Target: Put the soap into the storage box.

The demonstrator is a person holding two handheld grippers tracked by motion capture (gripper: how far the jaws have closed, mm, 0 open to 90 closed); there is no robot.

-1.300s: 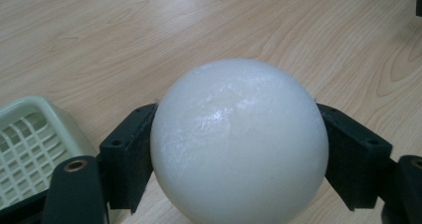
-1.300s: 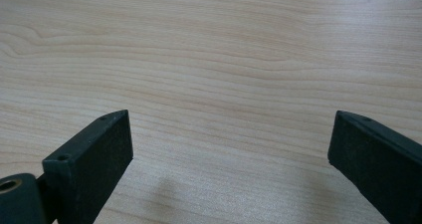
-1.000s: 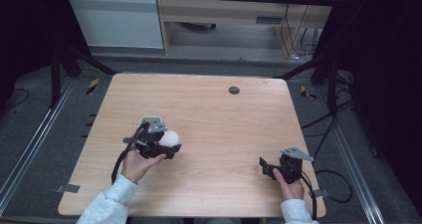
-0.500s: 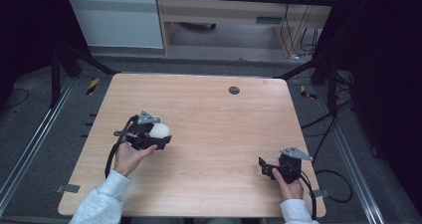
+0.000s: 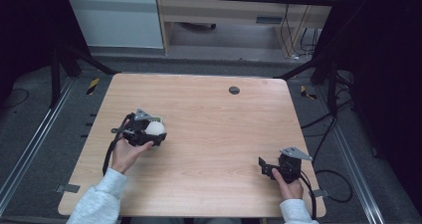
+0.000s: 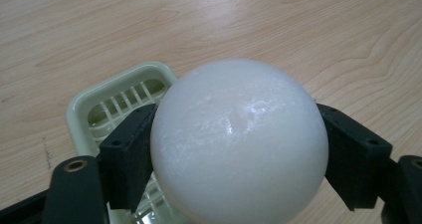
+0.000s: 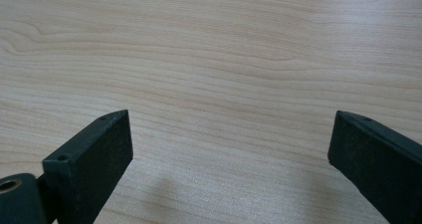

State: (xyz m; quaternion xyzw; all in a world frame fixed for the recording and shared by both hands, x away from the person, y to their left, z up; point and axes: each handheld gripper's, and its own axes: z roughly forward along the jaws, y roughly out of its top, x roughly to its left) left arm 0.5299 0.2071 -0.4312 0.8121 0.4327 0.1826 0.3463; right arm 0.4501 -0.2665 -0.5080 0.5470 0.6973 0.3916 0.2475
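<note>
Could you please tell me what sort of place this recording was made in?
Probably a lab recording station: a bare wooden table on a framed rig, cables across the grey floor, and handheld grippers, the left gripper holding a white ball.

floor [image 5: 209, 64]: grey | cabinet [image 5: 219, 10]: wooden, rear | surroundings: dark

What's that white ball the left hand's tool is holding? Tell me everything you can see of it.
The white ball is round, smooth and slightly glossy, with faint scuffs; it looks like hard plastic or foam. The left gripper clamps it, one black pad on each side. It hangs over a pale green slotted basket on the left part of the wooden table; whether it touches the basket I cannot tell.
</note>
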